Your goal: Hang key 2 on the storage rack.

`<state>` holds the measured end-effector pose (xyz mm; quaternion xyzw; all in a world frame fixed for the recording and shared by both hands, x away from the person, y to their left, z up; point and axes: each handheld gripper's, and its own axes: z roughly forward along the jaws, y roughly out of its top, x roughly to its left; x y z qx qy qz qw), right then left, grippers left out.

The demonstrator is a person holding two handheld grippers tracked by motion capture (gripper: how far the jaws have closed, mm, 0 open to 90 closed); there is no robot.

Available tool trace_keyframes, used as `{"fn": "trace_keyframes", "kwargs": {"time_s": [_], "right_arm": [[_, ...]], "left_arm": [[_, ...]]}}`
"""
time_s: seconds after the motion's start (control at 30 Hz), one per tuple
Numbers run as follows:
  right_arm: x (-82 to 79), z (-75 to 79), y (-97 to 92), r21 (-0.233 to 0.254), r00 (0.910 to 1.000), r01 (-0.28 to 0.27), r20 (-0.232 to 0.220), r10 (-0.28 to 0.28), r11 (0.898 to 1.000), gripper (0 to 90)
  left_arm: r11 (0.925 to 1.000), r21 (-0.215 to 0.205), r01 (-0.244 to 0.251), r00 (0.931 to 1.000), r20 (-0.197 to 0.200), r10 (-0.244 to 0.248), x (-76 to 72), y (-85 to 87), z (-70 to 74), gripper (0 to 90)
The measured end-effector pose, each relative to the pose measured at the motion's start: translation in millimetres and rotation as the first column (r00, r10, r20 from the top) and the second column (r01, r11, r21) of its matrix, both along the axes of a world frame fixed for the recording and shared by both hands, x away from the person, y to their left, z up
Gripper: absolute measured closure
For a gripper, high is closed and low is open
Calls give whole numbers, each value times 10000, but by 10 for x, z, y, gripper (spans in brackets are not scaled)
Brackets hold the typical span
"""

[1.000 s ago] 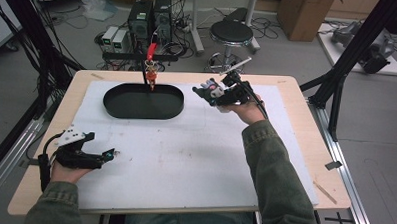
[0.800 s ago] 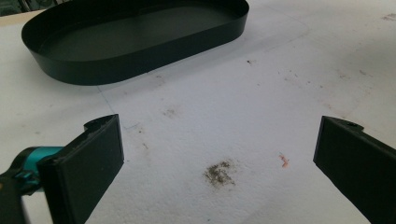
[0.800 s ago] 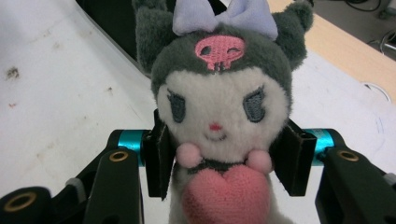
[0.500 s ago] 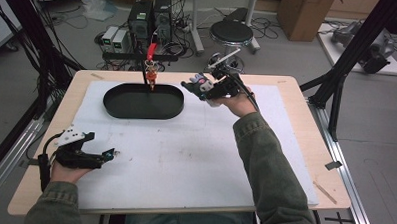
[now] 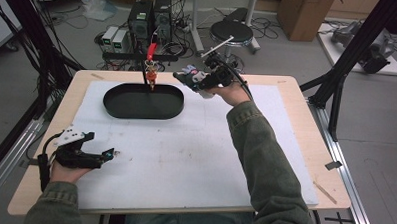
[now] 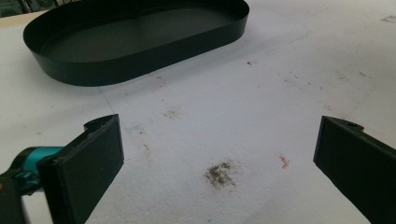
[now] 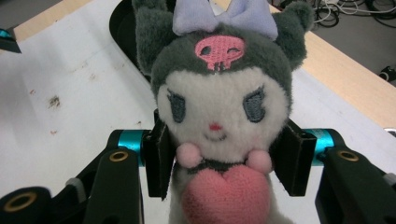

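**Carrying the plush doll to the black tray**

The right tool (image 5: 193, 80) pinches a plush doll (image 7: 219, 107), its two black jaws pressed into the soft sides just below the doll's cheeks. In the high view the doll (image 5: 189, 74) hangs in the air at the far side of the table (image 5: 306, 126), just right of the black oval tray (image 5: 143, 101) and above the white mat (image 5: 185, 161). The work in hand looks like moving the doll over to the tray and setting it inside.

To do that well, the grip should hold steady: the filling gives way, so any slackening could let the doll slide down between the jaws. The doll needs enough height to clear the tray's upright wall, and the small red-and-orange thing hanging from a clamp (image 5: 151, 70) above the tray's far edge is best kept away from. Lowering the doll until it rests on the tray floor before spreading the jaws would stop it from tumbling.

The left tool (image 5: 107, 153) lies near the left corner of the mat with its jaws spread wide and nothing between them; it looks toward the tray (image 6: 140, 42) across the stained mat.

The doll has a white face inside a dark grey hood with ears, a pale lilac bow on top, a pink skull stitched on the brow, grey-blue eyes, pink paws and a pink heart at its chest.
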<state>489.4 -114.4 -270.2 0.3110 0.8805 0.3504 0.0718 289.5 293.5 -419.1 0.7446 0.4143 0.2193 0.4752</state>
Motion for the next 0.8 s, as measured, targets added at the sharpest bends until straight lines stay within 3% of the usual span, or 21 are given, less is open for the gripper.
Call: {"fn": "trace_keyframes", "kwargs": {"time_s": [0.17, 0.8], "right_arm": [[54, 16, 33, 160, 9997, 34, -245, -30, 9999, 469], [182, 180, 297, 196, 9996, -226, -137, 228, 9996, 469]], "left_arm": [[10000, 45, 23, 10000, -46, -22, 1, 1, -1, 21], [10000, 39, 38, 10000, -41, -38, 4, 2, -1, 21]]}}
